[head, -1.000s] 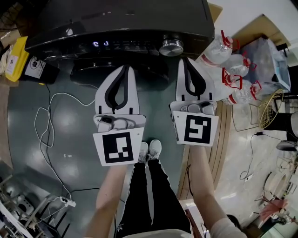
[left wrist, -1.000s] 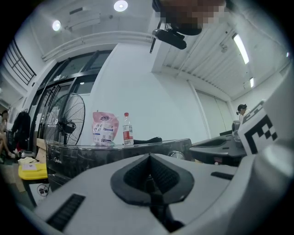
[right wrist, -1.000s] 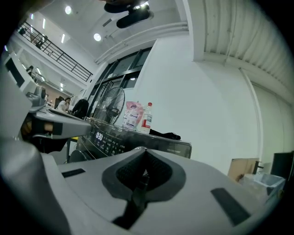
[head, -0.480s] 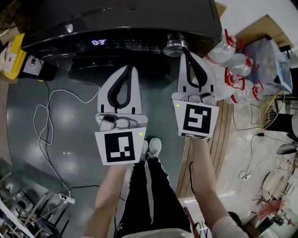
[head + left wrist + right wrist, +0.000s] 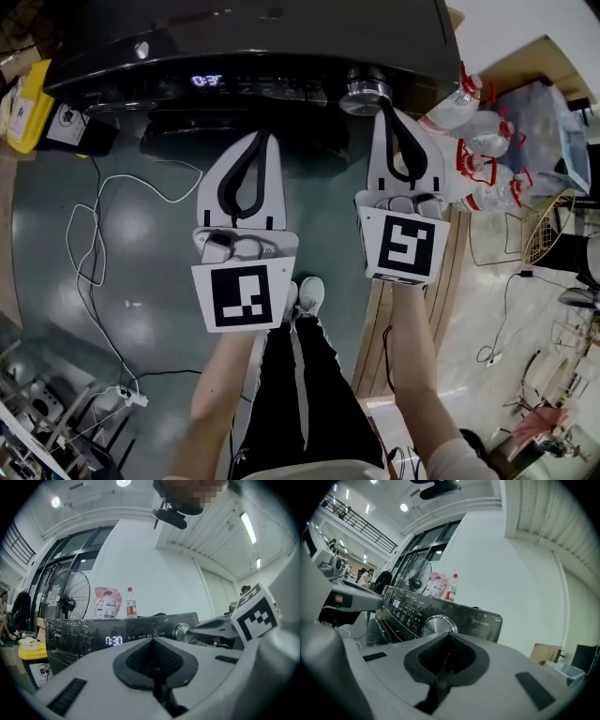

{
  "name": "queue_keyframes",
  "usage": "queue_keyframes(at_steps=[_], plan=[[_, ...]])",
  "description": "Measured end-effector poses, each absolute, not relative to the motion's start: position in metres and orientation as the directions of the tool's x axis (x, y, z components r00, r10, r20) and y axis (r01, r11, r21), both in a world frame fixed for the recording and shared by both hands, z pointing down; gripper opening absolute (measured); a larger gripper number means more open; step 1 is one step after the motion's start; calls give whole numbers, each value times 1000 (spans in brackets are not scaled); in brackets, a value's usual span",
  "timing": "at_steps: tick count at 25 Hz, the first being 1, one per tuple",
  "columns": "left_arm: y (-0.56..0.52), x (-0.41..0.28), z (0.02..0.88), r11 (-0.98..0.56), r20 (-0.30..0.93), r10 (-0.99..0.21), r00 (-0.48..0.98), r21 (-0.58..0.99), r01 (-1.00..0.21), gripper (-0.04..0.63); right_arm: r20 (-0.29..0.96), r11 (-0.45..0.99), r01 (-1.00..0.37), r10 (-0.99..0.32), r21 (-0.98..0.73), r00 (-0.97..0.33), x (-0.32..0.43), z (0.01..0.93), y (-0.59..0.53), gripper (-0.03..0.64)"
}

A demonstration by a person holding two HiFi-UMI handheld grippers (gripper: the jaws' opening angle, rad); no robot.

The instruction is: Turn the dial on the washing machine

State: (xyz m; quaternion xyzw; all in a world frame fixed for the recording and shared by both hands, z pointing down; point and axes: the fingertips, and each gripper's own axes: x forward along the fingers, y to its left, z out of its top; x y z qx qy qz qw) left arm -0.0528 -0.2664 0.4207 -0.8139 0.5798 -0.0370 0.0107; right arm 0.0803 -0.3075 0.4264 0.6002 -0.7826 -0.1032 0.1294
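The dark washing machine (image 5: 244,37) stands ahead of me, with a lit display (image 5: 208,81) and a silver dial (image 5: 366,94) at the right of its panel. My right gripper (image 5: 392,112) is shut and empty, its tips just short of the dial's right side. In the right gripper view the dial (image 5: 437,624) shows right behind the closed tips (image 5: 449,638). My left gripper (image 5: 262,137) is shut on nothing, lower and left, in front of the door. The left gripper view shows the dial (image 5: 182,632) and the display (image 5: 114,641) beyond its tips (image 5: 152,641).
Large water bottles (image 5: 469,141) crowd the floor right of the machine, beside a wire basket (image 5: 539,220). A yellow container (image 5: 23,112) stands at the left. Cables (image 5: 94,244) and a power strip (image 5: 131,398) lie on the floor. A detergent bag (image 5: 107,603) and bottle (image 5: 131,603) sit atop the machine.
My right gripper has crept forward, closer to the dial. The display's lit digits have changed. The left gripper has barely moved.
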Motion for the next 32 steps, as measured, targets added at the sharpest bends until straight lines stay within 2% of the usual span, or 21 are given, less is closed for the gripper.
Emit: queue_keyframes(at_steps=[15,32], plan=[[-272,-55,426,-312,60,-949,308,-70,-947,-2,135,270,-913,-962,307,-239,79,435,-307,2],[-276,-65,435,-301,70,-953,296,-67,-951,-2,133,253,-919,-966,301,-222,78,438,-307,2]])
